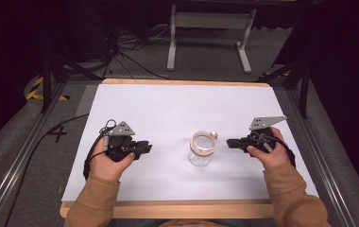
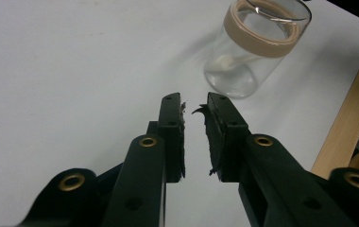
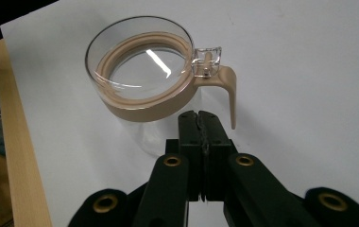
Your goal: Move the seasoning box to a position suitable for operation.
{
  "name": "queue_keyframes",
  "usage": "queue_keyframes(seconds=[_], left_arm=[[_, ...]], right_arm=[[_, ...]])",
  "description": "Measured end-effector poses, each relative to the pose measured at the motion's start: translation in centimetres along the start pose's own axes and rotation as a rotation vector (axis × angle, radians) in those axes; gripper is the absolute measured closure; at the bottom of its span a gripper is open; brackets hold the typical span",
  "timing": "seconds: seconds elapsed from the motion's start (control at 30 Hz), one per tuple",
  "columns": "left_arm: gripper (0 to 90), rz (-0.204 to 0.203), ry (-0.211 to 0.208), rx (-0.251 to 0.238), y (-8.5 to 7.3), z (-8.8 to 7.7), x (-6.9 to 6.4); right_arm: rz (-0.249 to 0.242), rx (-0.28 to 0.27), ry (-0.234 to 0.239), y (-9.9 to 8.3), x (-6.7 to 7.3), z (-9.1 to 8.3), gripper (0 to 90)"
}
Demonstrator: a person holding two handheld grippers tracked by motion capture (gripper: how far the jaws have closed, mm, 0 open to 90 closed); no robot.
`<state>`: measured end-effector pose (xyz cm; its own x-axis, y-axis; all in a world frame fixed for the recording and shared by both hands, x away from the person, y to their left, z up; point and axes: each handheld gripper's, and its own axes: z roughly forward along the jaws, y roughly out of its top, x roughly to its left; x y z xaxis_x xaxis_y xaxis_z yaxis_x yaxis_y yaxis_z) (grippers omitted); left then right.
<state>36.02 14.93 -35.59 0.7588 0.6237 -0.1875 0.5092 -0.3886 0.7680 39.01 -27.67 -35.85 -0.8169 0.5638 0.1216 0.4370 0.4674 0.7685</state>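
Observation:
A clear glass jar (image 1: 202, 149) with a tan lid ring stands upright on the white table top (image 1: 168, 106), a little right of centre. Its tan clasp lever (image 3: 229, 92) hangs down the side facing my right gripper. My left gripper (image 1: 147, 148) hovers left of the jar, apart from it, pointing at it. In the left gripper view the jar (image 2: 255, 45) is ahead and to the right, and the left gripper (image 2: 195, 101) is open by a narrow gap, holding nothing. My right gripper (image 1: 228, 142) sits just right of the jar. Its jaws (image 3: 199, 115) are shut and empty, close below the jar (image 3: 142, 80).
A wooden border (image 1: 168, 208) frames the white top along its near edge. Metal rails (image 1: 26, 142) run along both sides. Behind the table stand the legs of a white stand (image 1: 210, 35), with cables (image 1: 125, 52) on the grey floor.

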Motion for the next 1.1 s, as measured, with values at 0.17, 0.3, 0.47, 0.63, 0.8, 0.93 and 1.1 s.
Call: queue_keyframes(seconds=[0.17, 0.3, 0.47, 0.63, 0.8, 0.93, 1.1], left_arm=[[78.0, 0.011, 0.001, 0.011, 0.1, 0.5, -0.2], [76.6, 0.013, 0.013, 0.008, -0.1, 0.4, -0.3], [73.2, -0.01, 0.035, -0.001, -0.7, -0.1, -0.1], [73.0, -0.028, 0.051, 0.0, -1.4, -0.7, 0.0], [73.1, -0.029, 0.053, 0.009, -1.6, -0.9, 0.0], [73.1, -0.029, 0.058, 0.01, -1.8, -1.1, 0.0], [73.0, -0.04, 0.062, 0.006, -2.0, -1.3, 0.1]], right_arm=[[-0.006, 0.023, -0.016, -0.2, 0.3, 1.7, 90.0], [-0.001, 0.006, -0.052, -0.1, -0.1, 2.7, 90.0], [0.032, 0.033, -0.076, 0.0, -0.9, 4.1, 90.0], [0.07, 0.051, -0.097, -0.1, -1.5, 4.6, 90.0], [0.075, 0.057, -0.098, 0.0, -1.7, 5.0, 90.0], [0.062, 0.063, -0.109, 0.1, -1.8, 5.2, 90.0], [0.047, 0.056, -0.11, 0.6, -2.1, 5.9, 90.0]])
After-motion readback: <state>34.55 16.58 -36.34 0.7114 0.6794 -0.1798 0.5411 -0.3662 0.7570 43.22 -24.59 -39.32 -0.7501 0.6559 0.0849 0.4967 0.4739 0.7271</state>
